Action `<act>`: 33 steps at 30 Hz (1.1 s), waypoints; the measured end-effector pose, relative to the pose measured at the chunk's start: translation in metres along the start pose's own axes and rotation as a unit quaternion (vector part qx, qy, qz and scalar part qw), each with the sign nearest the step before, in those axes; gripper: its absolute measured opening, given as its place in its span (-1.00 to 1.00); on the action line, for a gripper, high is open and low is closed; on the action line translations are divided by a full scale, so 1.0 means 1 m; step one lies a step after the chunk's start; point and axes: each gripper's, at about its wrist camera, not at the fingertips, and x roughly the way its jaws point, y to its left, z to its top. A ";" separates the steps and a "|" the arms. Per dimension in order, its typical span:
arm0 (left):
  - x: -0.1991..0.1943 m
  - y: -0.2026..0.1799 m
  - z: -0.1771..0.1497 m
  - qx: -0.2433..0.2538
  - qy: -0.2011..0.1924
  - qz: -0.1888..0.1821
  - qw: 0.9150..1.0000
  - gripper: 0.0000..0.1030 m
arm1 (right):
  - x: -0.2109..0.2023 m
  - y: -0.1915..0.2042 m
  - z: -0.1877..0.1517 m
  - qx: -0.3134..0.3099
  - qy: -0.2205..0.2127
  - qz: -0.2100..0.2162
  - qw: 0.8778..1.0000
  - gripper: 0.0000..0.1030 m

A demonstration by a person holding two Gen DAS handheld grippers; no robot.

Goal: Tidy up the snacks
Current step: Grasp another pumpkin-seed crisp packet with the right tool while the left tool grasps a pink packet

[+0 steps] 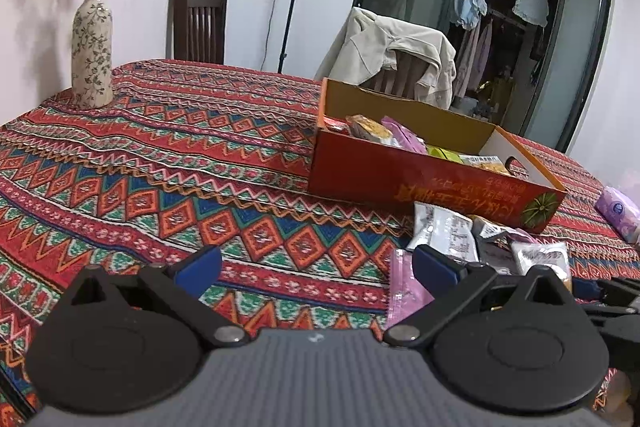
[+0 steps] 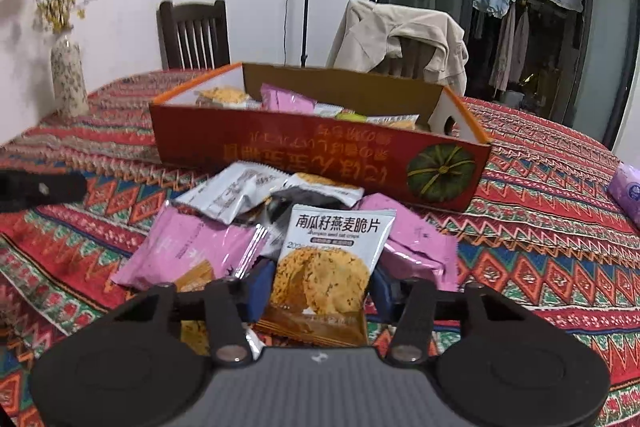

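Observation:
My right gripper (image 2: 320, 281) is shut on a white packet of pumpkin-seed oat crisps (image 2: 332, 251); its blue pads sit against the packet's two sides and the packet stands upright between them. Around it lies a pile of snacks: a pink packet (image 2: 188, 255), a white packet (image 2: 232, 195) and another pink one (image 2: 416, 239). Behind the pile stands an open red-orange cardboard box (image 2: 320, 155) with a pumpkin picture, holding several packets. My left gripper (image 1: 316, 267) is open over the patterned tablecloth, left of the pile (image 1: 444, 231), with nothing between its blue fingers. The box (image 1: 400, 183) is ahead to its right.
A flowered vase (image 1: 92, 55) with yellow blossoms stands at the table's far left. A dark wooden chair (image 1: 198, 23) and a chair draped with a beige jacket (image 1: 392, 55) stand behind the table. A purple tissue pack (image 2: 628, 195) lies at the right.

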 end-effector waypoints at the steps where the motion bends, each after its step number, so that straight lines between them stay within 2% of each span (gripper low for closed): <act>1: 0.002 -0.004 0.000 0.002 0.003 -0.001 1.000 1.00 | -0.004 -0.004 0.000 0.005 -0.008 0.001 1.000 -0.05; 6: 0.015 -0.032 0.001 0.019 0.031 -0.015 0.999 1.00 | -0.019 -0.023 0.000 0.029 -0.035 0.005 0.999 -0.05; 10: 0.030 -0.060 -0.004 0.040 0.062 -0.022 0.997 1.00 | -0.021 -0.039 -0.007 0.043 -0.037 0.008 0.998 -0.05; 14: 0.040 -0.085 -0.008 0.059 0.076 -0.025 0.995 1.00 | -0.019 -0.053 -0.012 0.057 -0.036 0.010 0.998 -0.04; 21: 0.066 -0.100 -0.016 0.072 0.110 -0.002 0.991 1.00 | -0.015 -0.068 -0.017 0.071 -0.038 0.025 0.996 -0.04; 24: 0.071 -0.107 -0.021 0.091 0.105 0.020 0.990 1.00 | -0.012 -0.068 -0.020 0.073 -0.034 0.032 0.996 -0.04; 29: 0.071 -0.105 -0.020 0.083 0.104 0.022 0.991 1.00 | -0.012 -0.067 -0.022 0.072 -0.035 0.040 0.996 -0.04; 31: 0.067 -0.103 -0.020 0.080 0.097 0.026 0.992 0.87 | -0.013 -0.067 -0.022 0.072 -0.037 0.041 0.996 -0.04; 32: 0.064 -0.104 -0.020 0.083 0.092 0.029 0.992 0.63 | -0.014 -0.067 -0.022 0.072 -0.037 0.040 0.996 -0.04; 33: 0.062 -0.104 -0.020 0.084 0.087 0.030 0.992 0.53 | -0.015 -0.068 -0.022 0.072 -0.038 0.040 0.996 -0.04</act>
